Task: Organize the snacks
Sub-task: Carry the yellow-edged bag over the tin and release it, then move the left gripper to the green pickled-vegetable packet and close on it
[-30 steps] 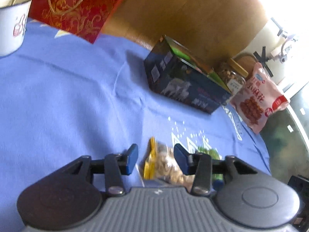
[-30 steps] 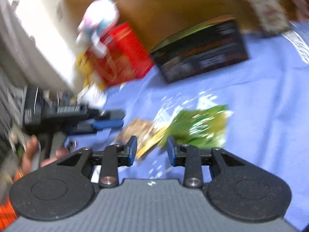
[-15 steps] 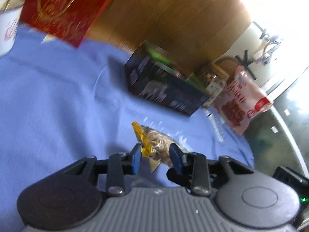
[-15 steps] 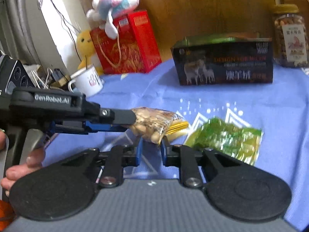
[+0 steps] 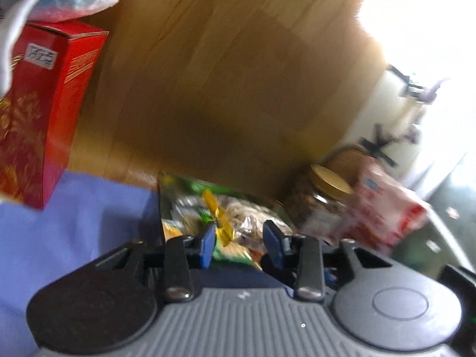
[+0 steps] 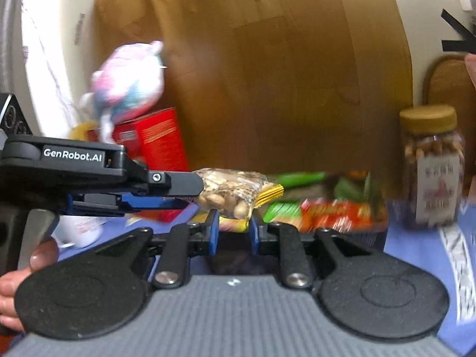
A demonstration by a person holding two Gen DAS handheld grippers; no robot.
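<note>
- Clear plastic peanut packet with a yellow crimped end (image 6: 235, 190), pinched between the black fingers of the left gripper (image 5: 240, 245) and held in the air above the open dark snack box (image 5: 162, 208).
- Blue-padded right gripper (image 6: 233, 235) just below the packet, jaws narrowly parted around nothing.
- Green and red snack bags (image 6: 321, 211) packed inside the box.
- Gold-lidded nut jar (image 6: 431, 166) beside it on the blue tablecloth (image 5: 74, 217).
- Red gift box (image 5: 38, 113) farther left.

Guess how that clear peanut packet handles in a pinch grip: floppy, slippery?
Probably floppy: the peanut packet sags past the left gripper, which holds one end. Its glossy film likely slips. It looks light, since a grip at one end holds it aloft above the open snack box.
</note>
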